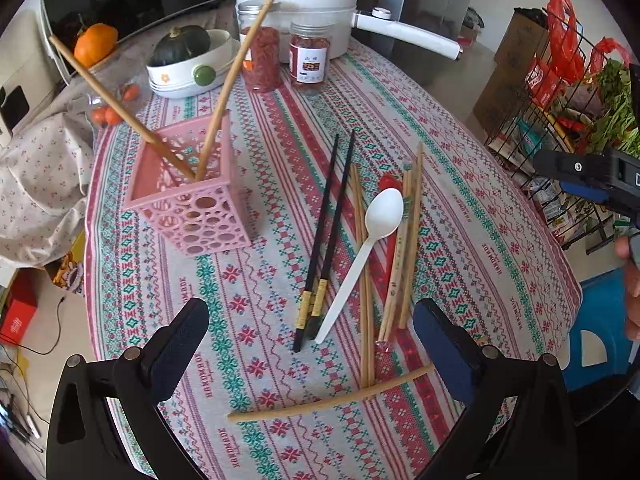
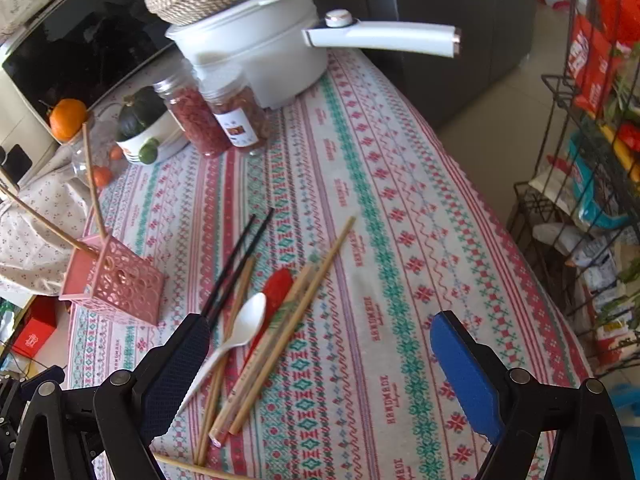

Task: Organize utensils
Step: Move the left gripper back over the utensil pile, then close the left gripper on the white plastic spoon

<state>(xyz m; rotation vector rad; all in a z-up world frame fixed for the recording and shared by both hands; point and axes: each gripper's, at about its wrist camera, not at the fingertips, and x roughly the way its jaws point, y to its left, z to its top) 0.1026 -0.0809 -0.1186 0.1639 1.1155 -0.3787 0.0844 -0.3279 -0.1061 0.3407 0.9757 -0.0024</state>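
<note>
Two wooden chopsticks (image 1: 168,92) already stand crossed in the pink holder (image 1: 188,200) at your far left, leaning out against its rim because they are far taller than it is; that, I judge, is where the rest belongs. The holder sits upright on the patterned tablecloth (image 1: 460,184), apart from the loose pile. Moving right, your left gripper (image 1: 310,354) hangs over the near end of that pile with its jaws spread wide and nothing between them. Under it lie the black chopsticks (image 1: 328,220), side by side with their banded ends toward you, then the white spoon (image 1: 368,248), bowl up and away, its handle touching the black pair's near ends. Next come the bamboo chopsticks (image 1: 404,248), fanned and overlapping, with something red (image 1: 390,182) partly hidden beneath them; what it is I cannot tell. One lone chopstick (image 1: 328,400) lies crosswise nearest you, under the ends of some of the others, so lifting it first may drag them. Your right gripper (image 2: 320,364) is likewise wide open and empty, hovering at the pile's right edge. Behind the pile stand two jars (image 1: 280,56), a bowl with a squash (image 1: 188,64) and a white pot (image 1: 304,4), all well clear of the route to the holder. A wire rack (image 2: 580,160) stands off the table at far right.
</note>
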